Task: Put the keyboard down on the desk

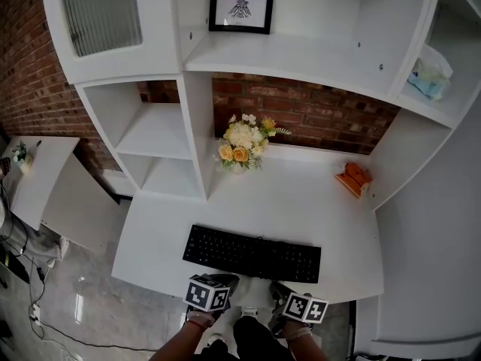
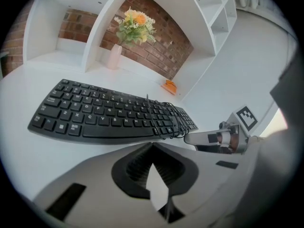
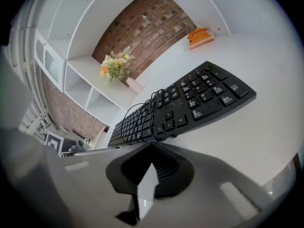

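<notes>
While keyboard (image 1: pixel 252 253) lies on desk (image 1: pixel 301 201), left gripper (image 2: pixel 152 147), right gripper (image 3: pixel 152 147) (closed, empty) tilt down.

A home study nook: white desk (image 1: pixel 316 201) with built-in shelves (image 1: pixel 158 138), brick wall (image 1: pixel 316 115), flower vase (image 1: pixel 242 147)

Nothing legible: key legends on the keyboard (image 1: pixel 252 253) and print in the framed picture (image 1: pixel 240 11) are too small.
</notes>
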Demonstrator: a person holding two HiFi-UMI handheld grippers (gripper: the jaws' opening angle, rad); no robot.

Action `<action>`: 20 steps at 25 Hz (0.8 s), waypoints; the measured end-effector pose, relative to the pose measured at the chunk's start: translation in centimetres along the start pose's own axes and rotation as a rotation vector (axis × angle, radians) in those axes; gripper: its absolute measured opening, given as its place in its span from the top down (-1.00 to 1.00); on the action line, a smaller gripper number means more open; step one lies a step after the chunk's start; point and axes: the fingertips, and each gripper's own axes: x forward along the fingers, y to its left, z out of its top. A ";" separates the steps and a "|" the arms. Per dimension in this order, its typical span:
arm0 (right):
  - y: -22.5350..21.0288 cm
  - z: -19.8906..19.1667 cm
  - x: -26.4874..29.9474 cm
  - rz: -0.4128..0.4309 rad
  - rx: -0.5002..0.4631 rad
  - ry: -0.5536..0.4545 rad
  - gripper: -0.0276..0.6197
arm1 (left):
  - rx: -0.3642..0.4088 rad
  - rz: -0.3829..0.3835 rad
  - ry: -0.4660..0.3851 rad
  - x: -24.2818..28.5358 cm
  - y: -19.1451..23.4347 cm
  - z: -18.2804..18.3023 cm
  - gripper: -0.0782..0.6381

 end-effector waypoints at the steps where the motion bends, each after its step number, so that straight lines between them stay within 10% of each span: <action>1: 0.3 0.3 -0.1 0.010 -0.012 -0.016 0.91 | 0.005 0.007 -0.021 -0.4 0.2 0.3 0.79; 20: 5.6 6.4 -5.9 0.051 -0.502 -0.438 0.91 | 0.194 0.085 -0.505 -9.7 0.8 6.4 0.79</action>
